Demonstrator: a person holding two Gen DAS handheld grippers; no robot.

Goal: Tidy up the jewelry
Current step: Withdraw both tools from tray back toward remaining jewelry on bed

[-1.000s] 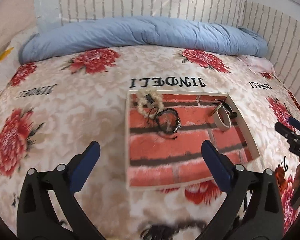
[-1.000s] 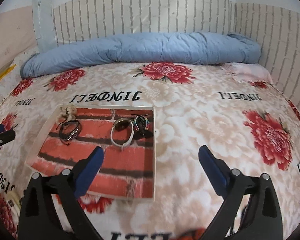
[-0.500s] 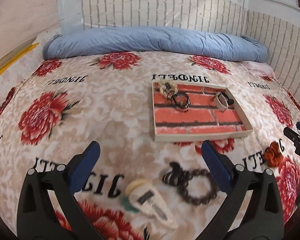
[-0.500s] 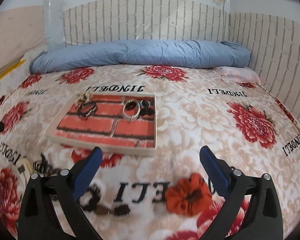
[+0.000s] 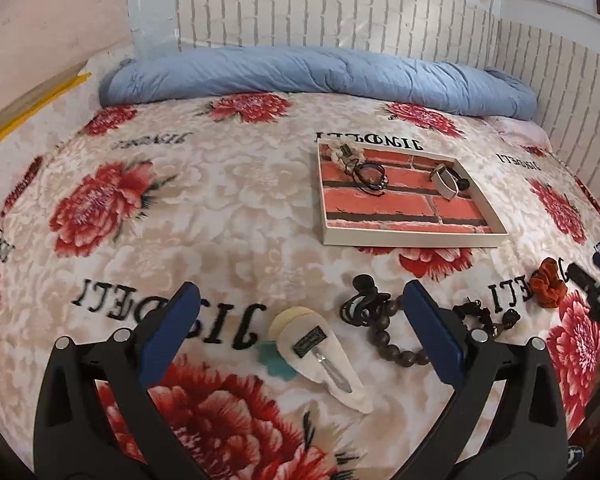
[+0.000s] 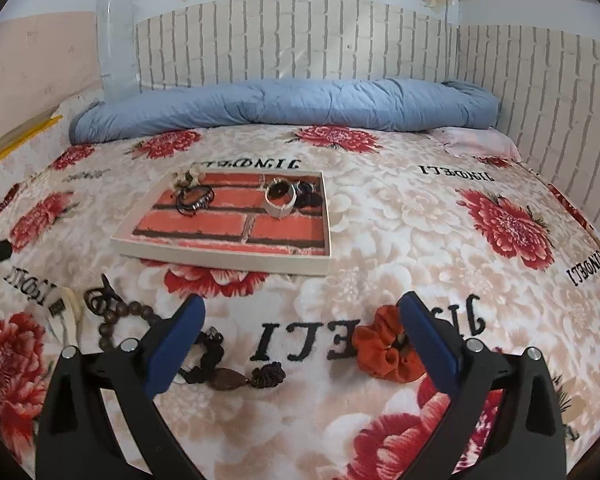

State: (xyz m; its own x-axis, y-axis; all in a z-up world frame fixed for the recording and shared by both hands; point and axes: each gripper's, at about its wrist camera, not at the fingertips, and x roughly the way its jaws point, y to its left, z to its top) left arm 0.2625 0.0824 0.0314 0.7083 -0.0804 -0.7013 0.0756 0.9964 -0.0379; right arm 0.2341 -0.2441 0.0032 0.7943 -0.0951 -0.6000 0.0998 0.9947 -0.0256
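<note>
Nearest, left gripper [image 5: 300, 328] spread wide, empty, above a cream clip [image 5: 324, 356] on the blanket [image 5: 220, 216]. Right gripper [image 6: 302, 330] likewise spread, empty, an orange scrunchie [image 6: 380, 354] just inside its right finger. Between them, loose on the blanket: a dark bead bracelet [image 5: 388, 340], black hair ties [image 5: 360, 308], a dark knotted cord [image 6: 220, 372]. Farther back, a tray [image 5: 412, 238] with brick-print floor, holding a pale bead bracelet [image 5: 342, 154] and black cords [image 5: 370, 178] at its left, a white bangle [image 5: 446, 186] and dark pieces at its right. Beyond, a rolled blue quilt [image 6: 284, 106].
</note>
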